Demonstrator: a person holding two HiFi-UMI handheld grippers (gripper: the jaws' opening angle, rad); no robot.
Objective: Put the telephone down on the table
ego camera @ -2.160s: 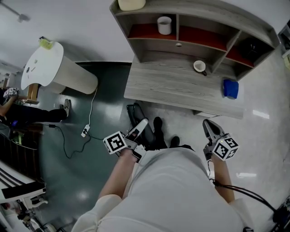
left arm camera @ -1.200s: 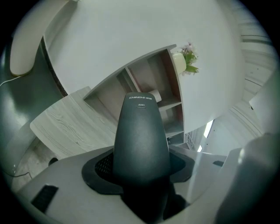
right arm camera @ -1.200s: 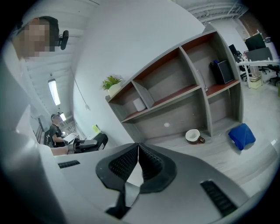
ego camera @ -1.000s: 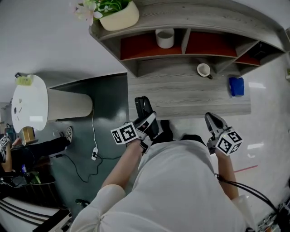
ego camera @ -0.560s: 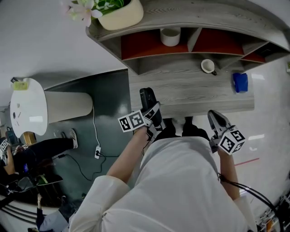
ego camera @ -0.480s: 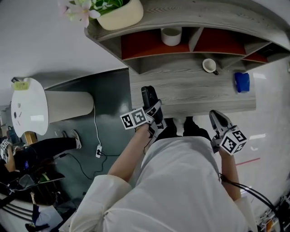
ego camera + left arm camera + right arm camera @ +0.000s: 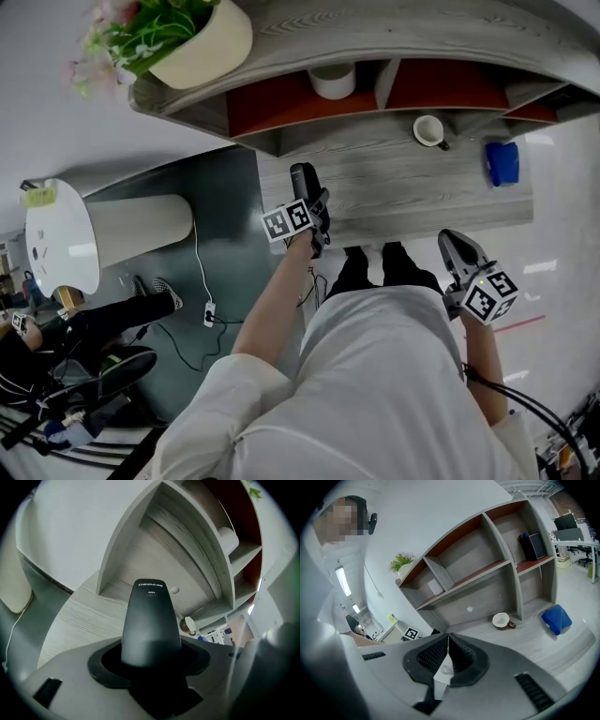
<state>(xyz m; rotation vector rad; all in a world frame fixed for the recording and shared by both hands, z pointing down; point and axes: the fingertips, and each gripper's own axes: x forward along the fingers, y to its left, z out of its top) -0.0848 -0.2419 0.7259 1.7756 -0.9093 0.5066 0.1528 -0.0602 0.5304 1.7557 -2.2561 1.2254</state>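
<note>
The black telephone handset [image 7: 302, 180] [image 7: 151, 620] sticks out forward from my left gripper [image 7: 313, 204] [image 7: 151, 654], whose jaws are shut on its lower end. In the head view it hangs over the left end of the grey wooden table [image 7: 412, 192]; I cannot tell whether it touches the top. In the left gripper view the handset points toward the shelf unit [image 7: 197, 550]. My right gripper [image 7: 453, 244] [image 7: 448, 638] stays in front of the table's near edge at the right, jaws shut with nothing between them.
A white cup with a dark handle [image 7: 429, 129] [image 7: 502, 619] and a blue object [image 7: 502, 161] [image 7: 556, 618] sit on the table at the right. A shelf unit [image 7: 394, 56] rises behind, with a white cup [image 7: 330, 81] inside and a plant pot [image 7: 192, 42] on top. A white round stand [image 7: 61, 234] is at the left.
My left gripper has carried the handset forward from beside the table's near-left corner to over its left end. The right gripper has barely moved. The head view has tilted slightly.
</note>
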